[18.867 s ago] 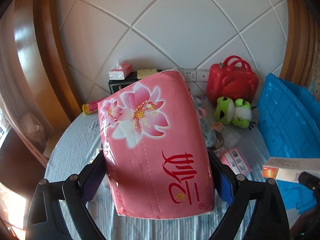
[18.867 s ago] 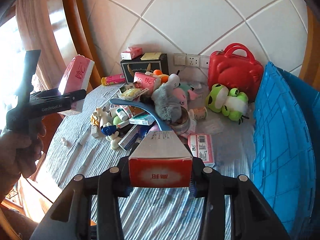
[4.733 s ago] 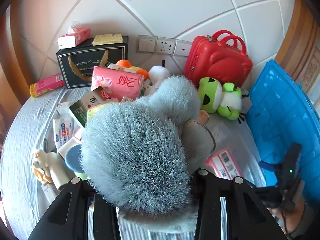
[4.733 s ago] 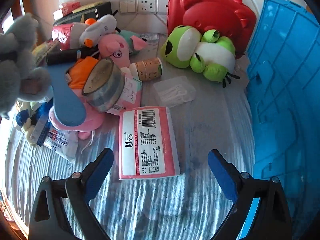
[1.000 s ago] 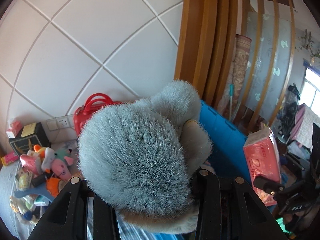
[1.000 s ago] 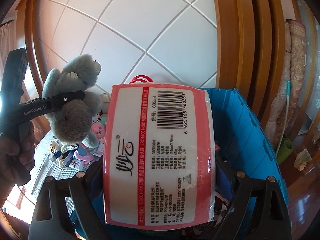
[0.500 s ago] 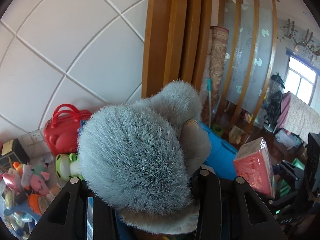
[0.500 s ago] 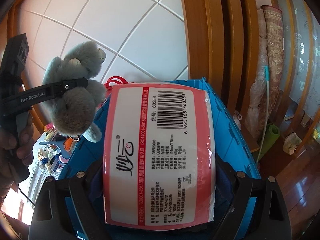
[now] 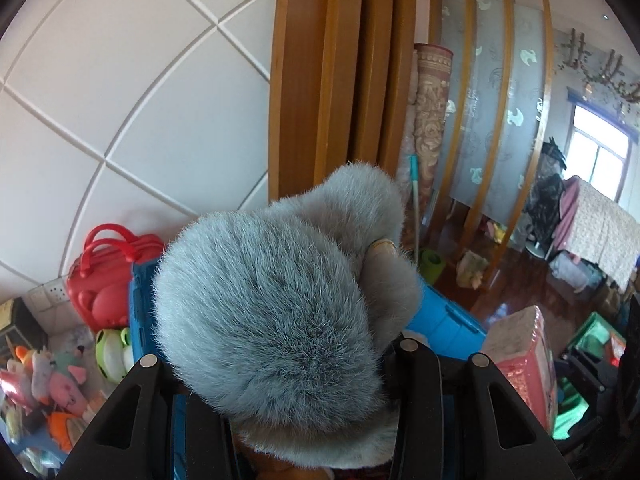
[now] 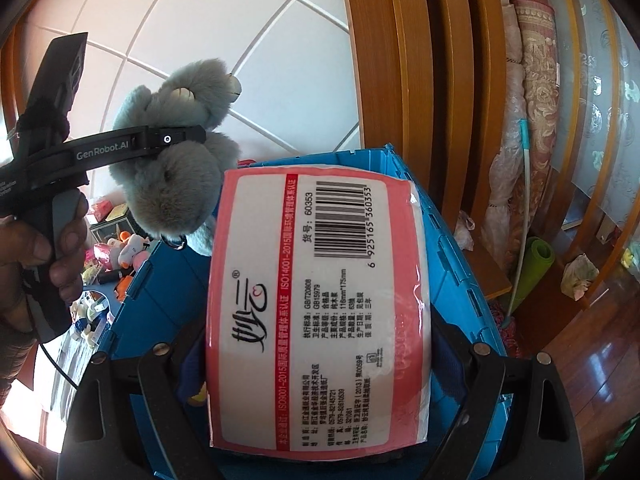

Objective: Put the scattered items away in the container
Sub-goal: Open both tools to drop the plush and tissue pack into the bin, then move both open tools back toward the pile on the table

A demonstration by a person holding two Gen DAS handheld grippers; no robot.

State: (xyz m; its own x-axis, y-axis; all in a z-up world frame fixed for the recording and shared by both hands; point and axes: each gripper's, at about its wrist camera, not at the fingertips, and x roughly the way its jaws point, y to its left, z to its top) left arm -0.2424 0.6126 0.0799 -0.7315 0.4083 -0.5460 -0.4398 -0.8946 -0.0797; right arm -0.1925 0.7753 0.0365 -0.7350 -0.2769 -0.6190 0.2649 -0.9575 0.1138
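Grey plush fur fills the centre of the left wrist view: a grey plush toy (image 9: 276, 320) is gripped between the narrowly set fingers of the left claw (image 9: 276, 364). In the right wrist view the same toy (image 10: 176, 156) is seen at upper left, clamped in the left claw (image 10: 176, 139), whose handle is held by a hand (image 10: 40, 252) at the left edge. The toy is held above the left rim of the blue crate (image 10: 160, 300).

A pink-and-white tissue pack (image 10: 320, 312) is held in the right claw (image 10: 320, 356), the jaws set wide and pressed on both sides of the pack, barcode face turned to the camera. The pack is positioned over the open interior of the crate. In the left wrist view the pack (image 9: 520, 356) is seen at lower right, beyond the crate wall (image 9: 444, 320).

Remaining items are noted at lower left of the left wrist view on the counter: a red toy case (image 9: 104, 276), a green frog plush (image 9: 112, 354) and small pink toys (image 9: 60, 384).
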